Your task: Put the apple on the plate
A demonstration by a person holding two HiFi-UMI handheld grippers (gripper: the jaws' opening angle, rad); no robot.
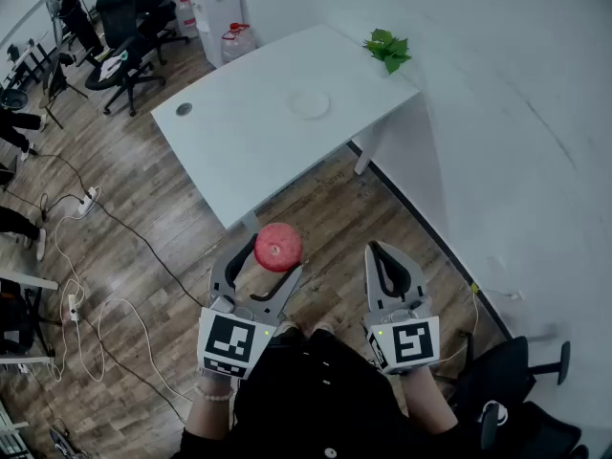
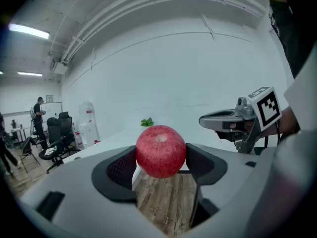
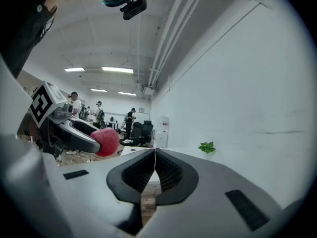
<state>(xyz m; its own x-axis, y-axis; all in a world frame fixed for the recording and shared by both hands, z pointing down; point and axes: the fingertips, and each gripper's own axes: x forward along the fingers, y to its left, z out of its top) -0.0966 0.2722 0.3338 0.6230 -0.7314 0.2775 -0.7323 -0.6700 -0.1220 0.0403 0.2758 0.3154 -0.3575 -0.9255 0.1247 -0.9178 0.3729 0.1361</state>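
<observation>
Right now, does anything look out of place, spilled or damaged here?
Nothing looks spilled or damaged. The left gripper holds the apple squarely; the plate lies flat on the table. Only loose cables trail across the floor left of it.

White table (image 1: 239, 151) on wooden floor (image 1: 143, 208). Green leafy sprig (image 1: 387, 49) at the table's far right corner; round grommet (image 1: 184, 109) near its left corner. Office chairs (image 1: 129, 60), water jug (image 1: 237, 38) beyond; cables (image 1: 124, 229) across the floor.
</observation>
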